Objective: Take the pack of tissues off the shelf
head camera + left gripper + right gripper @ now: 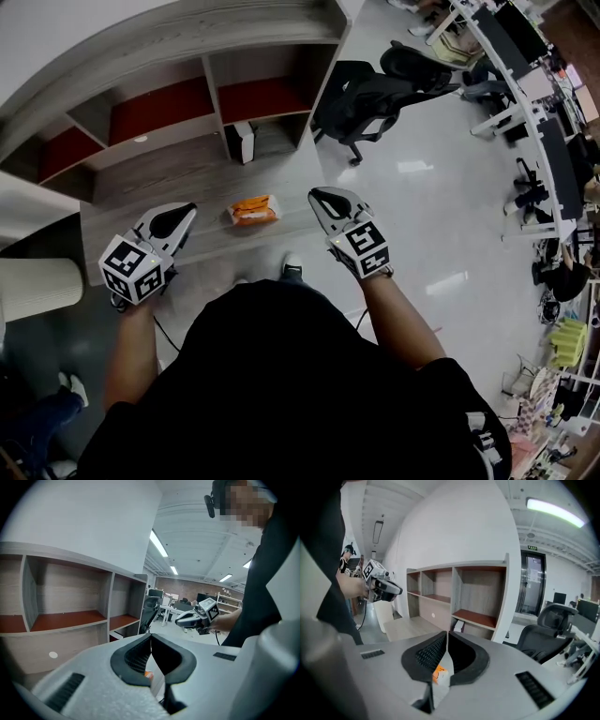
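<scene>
- An office with a wooden shelf (pixel 187 141) and a low ledge (pixel 150 187) at its foot.
- The pack of tissues (pixel 254 210) lies on that ledge, between the grippers and touching neither.
- The left gripper (pixel 187 208) and right gripper (pixel 314 195) both have their jaws closed and empty.

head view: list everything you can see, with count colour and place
shelf unit: one, grey wood with red-brown boards, top of the view
ledge: one, pale wood, low, in front of the shelf unit
tissue pack: one, orange, lying on the ledge between the two tongs
small box: one, white and black, upright at the back of the ledge
office chairs: at least two, black, right of the shelf unit
desks: a row, white, along the right edge
bin: one, white, round, left edge
shoe: one showing, dark with a white toe, by the ledge
left tongs: one, white and black, shut, empty
right tongs: one, white and black, shut, empty
</scene>
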A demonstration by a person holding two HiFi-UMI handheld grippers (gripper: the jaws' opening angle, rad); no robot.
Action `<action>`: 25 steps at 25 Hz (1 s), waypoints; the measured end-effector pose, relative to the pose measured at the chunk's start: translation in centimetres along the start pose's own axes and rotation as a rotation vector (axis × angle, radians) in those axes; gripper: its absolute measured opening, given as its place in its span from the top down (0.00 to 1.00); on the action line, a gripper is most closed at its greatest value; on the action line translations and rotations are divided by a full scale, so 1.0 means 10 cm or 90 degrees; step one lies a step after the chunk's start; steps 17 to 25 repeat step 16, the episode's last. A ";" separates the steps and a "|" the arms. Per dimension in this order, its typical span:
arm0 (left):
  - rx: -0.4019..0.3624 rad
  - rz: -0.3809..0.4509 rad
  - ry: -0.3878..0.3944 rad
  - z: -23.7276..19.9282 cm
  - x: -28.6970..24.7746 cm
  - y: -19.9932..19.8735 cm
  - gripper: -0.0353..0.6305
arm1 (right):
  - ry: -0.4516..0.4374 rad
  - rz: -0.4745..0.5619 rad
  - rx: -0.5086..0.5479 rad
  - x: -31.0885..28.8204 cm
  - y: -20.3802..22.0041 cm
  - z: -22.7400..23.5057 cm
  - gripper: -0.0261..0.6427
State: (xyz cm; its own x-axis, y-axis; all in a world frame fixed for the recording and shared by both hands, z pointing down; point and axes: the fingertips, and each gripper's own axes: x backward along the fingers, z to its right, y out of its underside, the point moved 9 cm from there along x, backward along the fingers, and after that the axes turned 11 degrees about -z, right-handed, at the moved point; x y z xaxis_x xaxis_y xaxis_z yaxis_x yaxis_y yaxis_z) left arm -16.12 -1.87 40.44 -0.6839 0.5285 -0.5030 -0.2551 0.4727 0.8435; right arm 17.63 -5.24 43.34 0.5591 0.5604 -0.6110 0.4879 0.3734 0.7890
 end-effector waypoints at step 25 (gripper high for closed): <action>-0.008 0.019 0.030 -0.14 0.29 0.19 0.92 | 0.050 0.031 -0.022 0.32 -0.31 -0.35 0.94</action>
